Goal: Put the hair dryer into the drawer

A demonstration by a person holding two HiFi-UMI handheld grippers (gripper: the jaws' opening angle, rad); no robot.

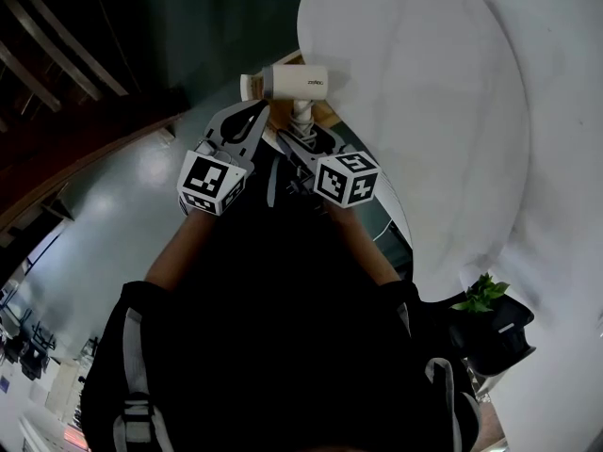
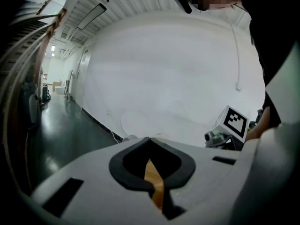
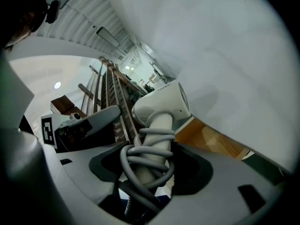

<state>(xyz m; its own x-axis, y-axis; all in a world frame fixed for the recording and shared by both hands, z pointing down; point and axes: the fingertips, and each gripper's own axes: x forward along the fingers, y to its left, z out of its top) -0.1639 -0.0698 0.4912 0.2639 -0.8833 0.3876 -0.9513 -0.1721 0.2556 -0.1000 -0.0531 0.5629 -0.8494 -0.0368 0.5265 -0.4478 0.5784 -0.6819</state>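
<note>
Hair dryer [image 3: 161, 104] — our right fingers [image 3: 197, 172] pinch its cord-wrapped handle so no cable dangles — left fingers [image 2: 126, 172] pressed together, empty.

Only one piece of print showed. The dryer [image 1: 287, 83] carried a small dark word on the side of its white barrel, near the rear end, and in the head view it was too small to read. The right gripper view showed the dryer [image 3: 161, 102] with no lettering that could be made out.

The cube [image 1: 212, 183] on the left hand-held gripper [image 1: 252, 116] and the cube [image 1: 347, 178] on the right hand-held gripper [image 1: 300, 135] bore black-and-white square marker patterns, not letters or numbers. The same kind of pattern showed on the right one's cube [image 2: 234, 122] in the left gripper view.
</note>
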